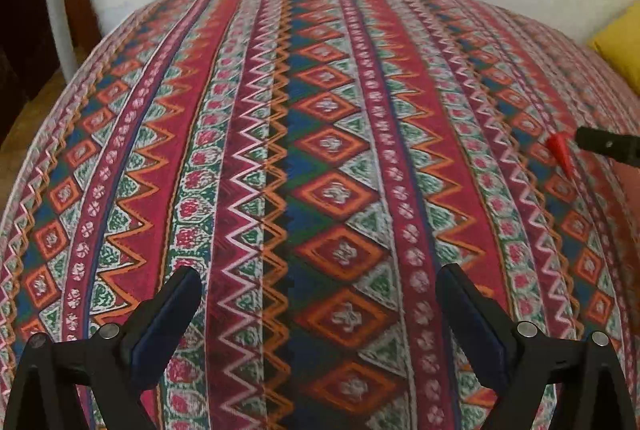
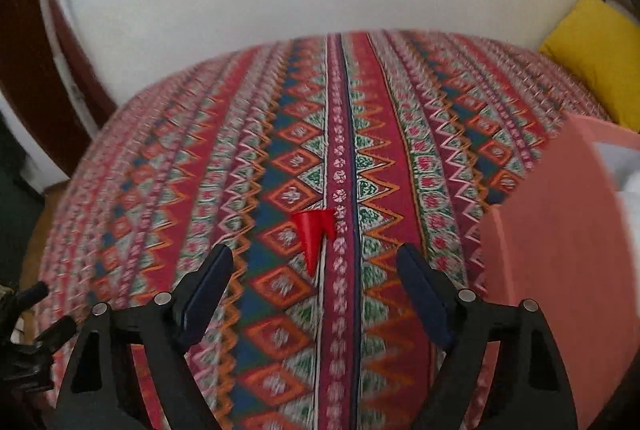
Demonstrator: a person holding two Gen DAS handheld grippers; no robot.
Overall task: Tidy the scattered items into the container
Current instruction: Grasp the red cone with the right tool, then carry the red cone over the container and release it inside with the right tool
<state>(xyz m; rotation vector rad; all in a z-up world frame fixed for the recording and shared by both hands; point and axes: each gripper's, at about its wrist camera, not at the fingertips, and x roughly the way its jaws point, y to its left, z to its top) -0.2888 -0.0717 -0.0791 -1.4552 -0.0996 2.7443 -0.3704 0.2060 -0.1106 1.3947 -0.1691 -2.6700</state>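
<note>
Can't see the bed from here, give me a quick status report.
Both tongs, left and right, open and empty. Red cone piece on bedspread ahead of right tongs. Pink container right. Nothing blocking.

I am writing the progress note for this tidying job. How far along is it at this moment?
Done: nothing that can be confirmed; the pink container shows something white inside, unclear what. In hand: nothing. The right gripper is open above the red cone-shaped item on the patterned bedspread, and the left gripper is open and empty. Left: grasp the red item and put it in the container.
</note>
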